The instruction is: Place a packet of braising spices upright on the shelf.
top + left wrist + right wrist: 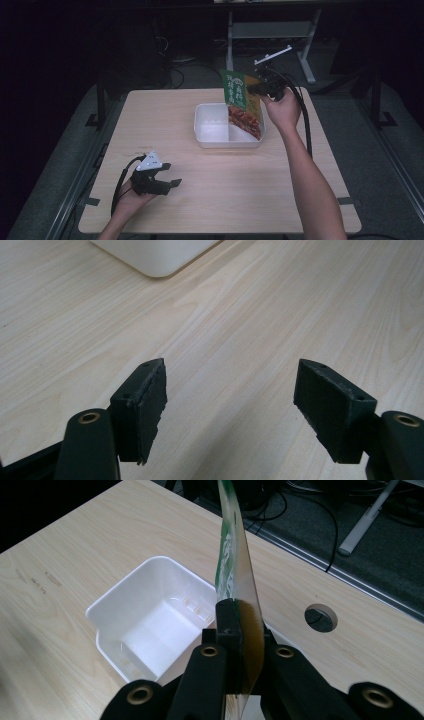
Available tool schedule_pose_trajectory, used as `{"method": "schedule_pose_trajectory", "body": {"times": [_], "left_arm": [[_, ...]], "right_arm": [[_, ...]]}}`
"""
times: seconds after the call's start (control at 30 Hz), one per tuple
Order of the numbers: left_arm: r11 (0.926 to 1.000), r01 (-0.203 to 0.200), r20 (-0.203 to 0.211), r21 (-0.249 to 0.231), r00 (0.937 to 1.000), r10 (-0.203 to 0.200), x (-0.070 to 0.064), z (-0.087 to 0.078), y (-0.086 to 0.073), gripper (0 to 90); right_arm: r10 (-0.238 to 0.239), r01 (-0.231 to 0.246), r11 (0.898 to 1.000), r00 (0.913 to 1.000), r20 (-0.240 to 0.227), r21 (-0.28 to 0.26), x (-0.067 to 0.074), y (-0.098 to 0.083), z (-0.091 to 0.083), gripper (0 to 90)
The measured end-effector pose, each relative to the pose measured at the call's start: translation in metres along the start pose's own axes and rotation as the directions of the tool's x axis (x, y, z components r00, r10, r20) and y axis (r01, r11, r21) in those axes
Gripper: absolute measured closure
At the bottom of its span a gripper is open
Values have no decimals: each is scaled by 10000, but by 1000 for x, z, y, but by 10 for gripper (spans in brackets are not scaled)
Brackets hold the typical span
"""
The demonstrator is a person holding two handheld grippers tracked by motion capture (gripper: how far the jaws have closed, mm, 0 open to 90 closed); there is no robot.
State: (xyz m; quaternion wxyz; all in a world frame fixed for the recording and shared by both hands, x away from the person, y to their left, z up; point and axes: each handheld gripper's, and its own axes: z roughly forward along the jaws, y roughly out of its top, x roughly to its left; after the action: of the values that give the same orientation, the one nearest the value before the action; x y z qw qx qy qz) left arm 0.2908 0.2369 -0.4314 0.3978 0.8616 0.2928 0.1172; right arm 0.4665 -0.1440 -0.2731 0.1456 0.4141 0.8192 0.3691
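one surface (210, 200), one white tray (212, 131) with two compartments, one packet (242, 102). my right gripper (257, 89) has its fingers clamped on the packet's edge; the packet hangs long axis tilted, lower end over the tray's right compartment. my left gripper (167, 176) sits well apart, fingers wide and empty.

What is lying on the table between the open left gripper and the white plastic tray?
Nothing: in the high view, bare light wooden table separates the left gripper from the white plastic tray. The left gripper view shows this too.
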Motion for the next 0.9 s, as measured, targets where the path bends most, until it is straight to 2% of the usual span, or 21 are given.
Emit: {"method": "schedule_pose_trajectory", "body": {"times": [0.5, 0.7, 0.9], "left_arm": [[10000, -10, -6, -14, 10000, 10, -1, 0, 0, 291], [10000, -1, -1, -43, 10000, 1, -1, 0, 1, 291], [10000, -27, 19, 6, 10000, 27, -2, 1, 1, 291]], "right_arm": [[56, -59, 9994, 9999, 95, 346, 3, -7, 3, 896], [422, -427, 9976, 9991, 109, 541, -2, -16, 0, 895], [543, -549, 9953, 9985, 106, 800, -4, -23, -4, 893]]}}
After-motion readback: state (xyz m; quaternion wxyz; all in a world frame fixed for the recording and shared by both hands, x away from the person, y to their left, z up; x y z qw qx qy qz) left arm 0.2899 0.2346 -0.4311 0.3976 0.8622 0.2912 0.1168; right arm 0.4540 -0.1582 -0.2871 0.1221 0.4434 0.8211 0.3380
